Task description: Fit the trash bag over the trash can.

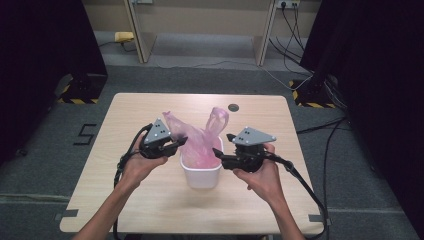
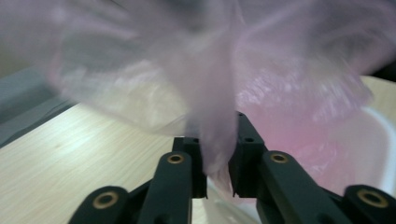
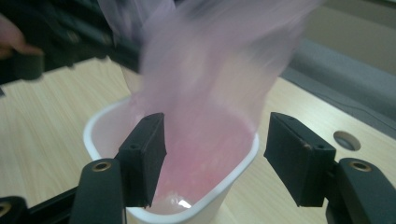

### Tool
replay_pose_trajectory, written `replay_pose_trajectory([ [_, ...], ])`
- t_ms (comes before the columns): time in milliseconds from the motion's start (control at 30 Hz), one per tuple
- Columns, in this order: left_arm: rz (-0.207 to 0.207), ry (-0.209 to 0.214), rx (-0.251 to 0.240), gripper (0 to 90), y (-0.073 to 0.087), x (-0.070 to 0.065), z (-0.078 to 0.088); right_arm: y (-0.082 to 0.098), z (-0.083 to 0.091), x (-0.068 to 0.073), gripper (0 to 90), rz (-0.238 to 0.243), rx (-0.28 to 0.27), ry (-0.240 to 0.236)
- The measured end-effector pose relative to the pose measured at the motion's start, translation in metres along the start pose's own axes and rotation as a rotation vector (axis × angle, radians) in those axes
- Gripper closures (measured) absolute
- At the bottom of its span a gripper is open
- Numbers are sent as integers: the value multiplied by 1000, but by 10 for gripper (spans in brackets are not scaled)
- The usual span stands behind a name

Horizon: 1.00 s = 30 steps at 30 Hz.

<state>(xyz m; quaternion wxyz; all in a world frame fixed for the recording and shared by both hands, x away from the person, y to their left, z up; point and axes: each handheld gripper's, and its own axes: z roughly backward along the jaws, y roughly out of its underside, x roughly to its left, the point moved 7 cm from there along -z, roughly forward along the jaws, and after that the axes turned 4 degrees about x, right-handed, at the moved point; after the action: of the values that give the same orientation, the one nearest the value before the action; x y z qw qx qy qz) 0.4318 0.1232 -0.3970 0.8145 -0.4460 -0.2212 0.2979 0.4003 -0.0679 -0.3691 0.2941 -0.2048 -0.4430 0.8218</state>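
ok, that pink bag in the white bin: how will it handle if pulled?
The pink plastic bag is probably floppy and very light: it bunches thinly where the left gripper pinches it. Likely slippery, since it looks thin and glossy. Pulling might tip the small white bin, which stands free on the table.

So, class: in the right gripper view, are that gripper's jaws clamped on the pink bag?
No: the right gripper stands open, its jaws apart around the pink bag.

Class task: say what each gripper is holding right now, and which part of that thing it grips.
The left gripper pinches the pink plastic bag by a bunched fold near its upper edge. The right gripper is open, holding nothing.
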Motion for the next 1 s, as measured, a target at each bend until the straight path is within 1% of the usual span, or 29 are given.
replay_pose_trajectory([
  [100,-12,-3,17,808,1,1,-1,-9,12,-7,367,-34,-47,3],
  [133,-20,-7,21,807,1,0,-1,-12,15,-9,367,-54,-63,2],
  [200,-43,-8,29,800,2,-3,0,-18,19,-13,367,-79,-97,-6],
  [267,-55,-2,29,792,2,-6,1,-26,24,-13,367,-78,-126,-23],
  [333,-53,-2,29,784,2,-8,2,-33,28,-9,367,-77,-143,-43],
  [400,-58,0,29,782,2,-8,3,-41,31,-5,368,-67,-149,-46],
  [433,-59,1,30,777,2,-8,4,-44,30,-5,380,-60,-143,-37],
  [467,-58,3,30,766,3,-8,4,-46,29,-5,418,-59,-137,-29],
  [500,-52,6,30,745,3,-7,5,-47,27,-6,499,-53,-128,-26],
  [533,-28,7,25,699,4,-7,7,-46,24,-7,577,-38,-116,-23],
  [567,-8,7,18,616,4,-6,9,-44,19,-11,631,-25,-99,-8],
  [600,11,8,3,560,4,-5,12,-42,16,-14,658,-25,-80,3],
  [633,26,10,-12,519,3,-4,15,-38,11,-17,681,-27,-55,15],
  [667,37,3,-26,488,3,-3,21,-34,6,-21,707,-29,-34,25],
  [700,42,-2,-38,458,2,-3,25,-29,-1,-25,722,-38,-11,33],
  [733,48,-6,-63,435,0,-4,32,-26,-5,-27,731,-40,4,38],
  [767,45,-8,-76,422,-1,-5,36,-22,-12,-29,733,-48,21,42],
  [800,30,-12,-94,416,-4,-8,43,-20,-16,-29,733,-52,27,41],
  [867,15,-12,-115,418,-8,-12,50,-16,-24,-25,733,-53,39,33],
  [933,4,-1,-116,425,-13,-16,53,-15,-29,-20,735,-48,42,22],
  [1000,15,4,-120,412,-19,-18,50,-14,-32,-17,735,-47,42,14],
])
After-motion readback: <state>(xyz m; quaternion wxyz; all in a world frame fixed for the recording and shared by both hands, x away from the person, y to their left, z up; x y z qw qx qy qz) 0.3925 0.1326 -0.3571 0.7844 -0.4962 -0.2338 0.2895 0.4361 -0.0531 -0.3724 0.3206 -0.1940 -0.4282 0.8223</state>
